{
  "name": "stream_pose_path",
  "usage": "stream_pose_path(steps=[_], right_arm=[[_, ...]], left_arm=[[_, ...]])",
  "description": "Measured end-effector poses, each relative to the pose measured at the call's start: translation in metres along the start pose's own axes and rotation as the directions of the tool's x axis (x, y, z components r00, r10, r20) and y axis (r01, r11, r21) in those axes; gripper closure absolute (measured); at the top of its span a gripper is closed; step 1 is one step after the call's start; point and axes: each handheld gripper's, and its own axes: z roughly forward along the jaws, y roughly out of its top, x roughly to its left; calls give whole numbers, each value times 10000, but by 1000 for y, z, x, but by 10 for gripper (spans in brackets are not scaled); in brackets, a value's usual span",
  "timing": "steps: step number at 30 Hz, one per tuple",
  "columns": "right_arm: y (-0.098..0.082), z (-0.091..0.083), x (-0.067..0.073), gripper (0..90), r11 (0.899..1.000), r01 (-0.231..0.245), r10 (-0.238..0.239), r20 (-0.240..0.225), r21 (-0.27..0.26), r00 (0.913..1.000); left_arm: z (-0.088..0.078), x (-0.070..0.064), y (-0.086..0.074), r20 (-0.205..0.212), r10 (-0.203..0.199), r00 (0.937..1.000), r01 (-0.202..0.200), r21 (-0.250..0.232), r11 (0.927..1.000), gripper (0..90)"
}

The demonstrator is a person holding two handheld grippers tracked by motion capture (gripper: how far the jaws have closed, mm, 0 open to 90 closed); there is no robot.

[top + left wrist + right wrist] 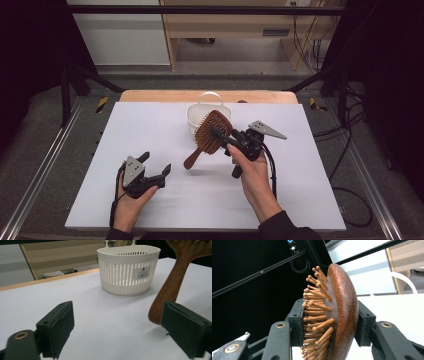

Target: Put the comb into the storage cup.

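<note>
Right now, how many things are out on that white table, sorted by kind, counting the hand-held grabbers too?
Wooden hairbrush: 1, clamped by its head in the right gripper.
White slotted basket: 1, standing on the table.
Grippers: 2, the right one and the left gripper, which is open and holds nothing.
Total: 4

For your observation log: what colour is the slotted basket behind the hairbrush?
White; the basket shows best in the left gripper view.

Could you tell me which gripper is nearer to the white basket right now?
Right. The right gripper holds the hairbrush beside the basket; the left gripper sits open, well short of it.
</note>
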Motion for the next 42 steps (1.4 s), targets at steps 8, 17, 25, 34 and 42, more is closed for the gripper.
stream_pose_path(steps=[8, 17, 25, 34, 42], right_arm=[[7, -6, -7, 521, 9998, -135, 137, 153, -129, 9998], [16, -9, -12, 521, 9988, -236, 243, 151, -435, 9996], [18, -11, -12, 519, 9984, -274, 277, 56, -487, 9996], [18, -13, -12, 519, 9983, -311, 316, 83, -493, 9995], [20, -15, -15, 518, 9977, -363, 370, 114, -579, 9992]], left_arm=[[-15, 16, -6, -443, -128, 9989, 110, -394, 9992, 54], [-33, 40, -15, -1184, -774, 9900, 689, -743, 9949, 45], [-35, 47, -19, -1283, -973, 9870, 868, -847, 9926, 38], [-34, 48, -19, -1143, -947, 9889, 855, -828, 9929, 14], [-35, 49, -20, -1192, -967, 9882, 876, -797, 9930, 14]])
